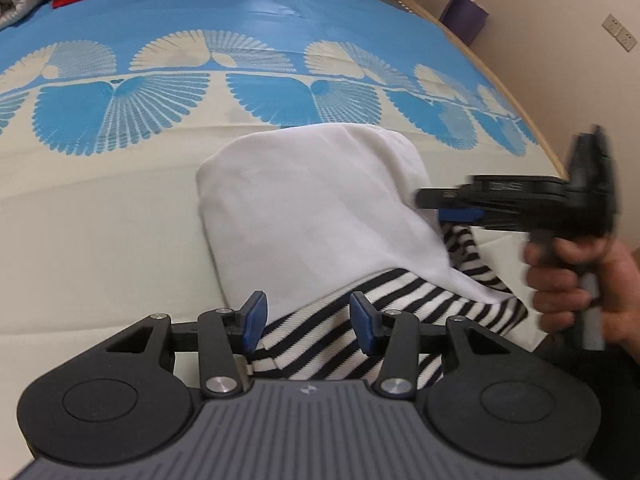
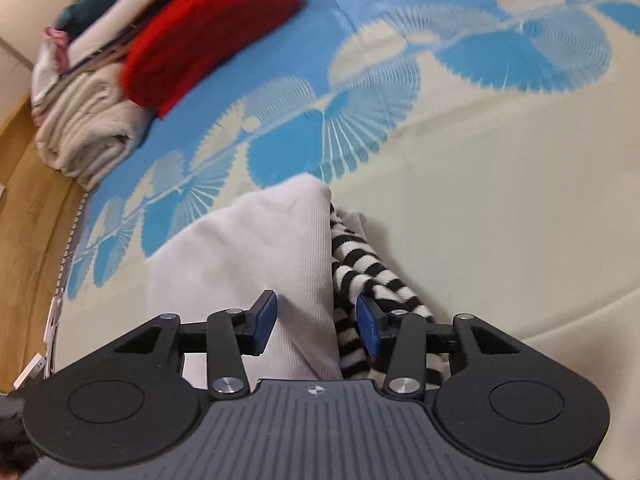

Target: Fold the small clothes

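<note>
A small garment lies on the bed, its white body (image 1: 320,216) folded over black-and-white striped sleeves (image 1: 344,336). My left gripper (image 1: 307,322) is open, its blue pads (image 1: 254,320) on either side of the striped near edge. My right gripper (image 2: 316,322) is open over the white part (image 2: 256,256) and a striped sleeve (image 2: 360,268). In the left wrist view the right gripper (image 1: 440,204) comes in from the right at the garment's right edge, held by a hand (image 1: 576,280).
The bedsheet (image 1: 120,220) is cream with blue fan patterns. A red folded item (image 2: 212,32) and a stack of folded clothes (image 2: 88,120) sit at the far end. The wooden bed edge (image 2: 32,184) and a wall with sockets (image 1: 620,32) border the bed.
</note>
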Demonstrator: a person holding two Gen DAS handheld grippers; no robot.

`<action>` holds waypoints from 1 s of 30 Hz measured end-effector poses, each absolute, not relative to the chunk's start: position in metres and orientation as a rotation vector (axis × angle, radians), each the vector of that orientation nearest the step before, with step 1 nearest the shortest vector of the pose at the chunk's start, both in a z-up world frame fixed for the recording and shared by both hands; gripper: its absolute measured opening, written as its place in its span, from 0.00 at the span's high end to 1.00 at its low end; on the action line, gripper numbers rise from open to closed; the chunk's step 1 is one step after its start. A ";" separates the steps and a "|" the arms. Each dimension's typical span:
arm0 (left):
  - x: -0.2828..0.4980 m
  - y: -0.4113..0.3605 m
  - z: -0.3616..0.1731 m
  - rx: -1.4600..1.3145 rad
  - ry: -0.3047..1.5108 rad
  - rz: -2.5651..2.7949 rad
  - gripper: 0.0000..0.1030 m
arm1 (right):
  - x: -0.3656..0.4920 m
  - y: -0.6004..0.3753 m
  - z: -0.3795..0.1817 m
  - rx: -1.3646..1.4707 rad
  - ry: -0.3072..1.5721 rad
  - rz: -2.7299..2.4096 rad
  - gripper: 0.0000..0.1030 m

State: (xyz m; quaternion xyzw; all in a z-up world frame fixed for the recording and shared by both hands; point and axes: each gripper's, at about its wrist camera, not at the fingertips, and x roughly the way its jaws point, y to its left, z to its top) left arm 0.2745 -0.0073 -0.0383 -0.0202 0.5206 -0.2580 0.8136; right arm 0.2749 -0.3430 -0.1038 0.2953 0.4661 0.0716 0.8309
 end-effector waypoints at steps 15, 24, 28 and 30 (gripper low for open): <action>0.270 -0.041 -0.058 0.066 1.163 -0.633 0.51 | 0.279 -0.350 -0.101 0.485 0.939 -0.138 0.94; 0.271 -0.038 -0.067 0.114 1.199 -0.585 0.51 | 0.252 -0.356 -0.073 0.466 0.846 -0.050 0.74; 0.264 -0.030 -0.055 0.092 1.166 -0.595 0.50 | 0.233 -0.371 -0.076 0.544 0.922 0.118 0.57; 0.260 -0.029 -0.051 0.095 1.168 -0.594 0.50 | 0.226 -0.368 -0.084 0.523 1.017 0.210 0.56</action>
